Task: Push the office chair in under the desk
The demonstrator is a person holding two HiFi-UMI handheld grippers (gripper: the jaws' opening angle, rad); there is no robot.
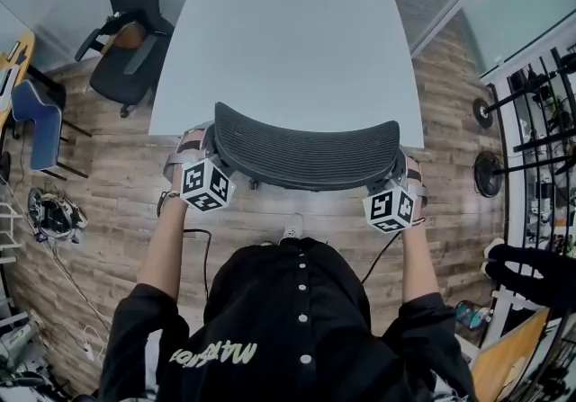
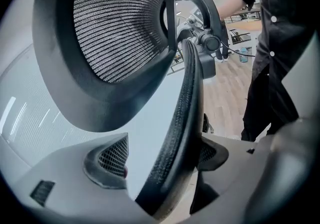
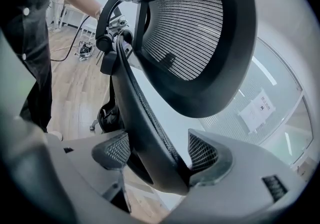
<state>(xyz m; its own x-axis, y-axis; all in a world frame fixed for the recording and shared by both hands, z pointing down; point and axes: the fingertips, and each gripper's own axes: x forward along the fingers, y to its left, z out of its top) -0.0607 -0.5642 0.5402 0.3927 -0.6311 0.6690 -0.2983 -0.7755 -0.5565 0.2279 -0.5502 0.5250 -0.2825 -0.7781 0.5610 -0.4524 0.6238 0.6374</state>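
Observation:
A black mesh office chair [image 1: 306, 153] stands at the near edge of the white desk [image 1: 288, 40], its back toward me. My left gripper [image 1: 203, 147] is at the left end of the chair's back, my right gripper [image 1: 401, 174] at the right end. In the left gripper view the backrest rim [image 2: 177, 133] runs between the jaws of the left gripper [image 2: 160, 157]; it lies against the right pad, with a gap to the left pad [image 2: 107, 160]. In the right gripper view the right gripper [image 3: 160, 153] is shut on the backrest rim [image 3: 142, 133]. The mesh headrest [image 3: 195, 32] sits above.
A second black office chair [image 1: 130, 31] stands at the desk's left side, with a blue chair [image 1: 36, 117] beyond it. Cables [image 1: 54, 211] lie on the wood floor at left. Metal racks [image 1: 540, 121] line the right, and a black-gloved hand [image 1: 531, 270] shows there.

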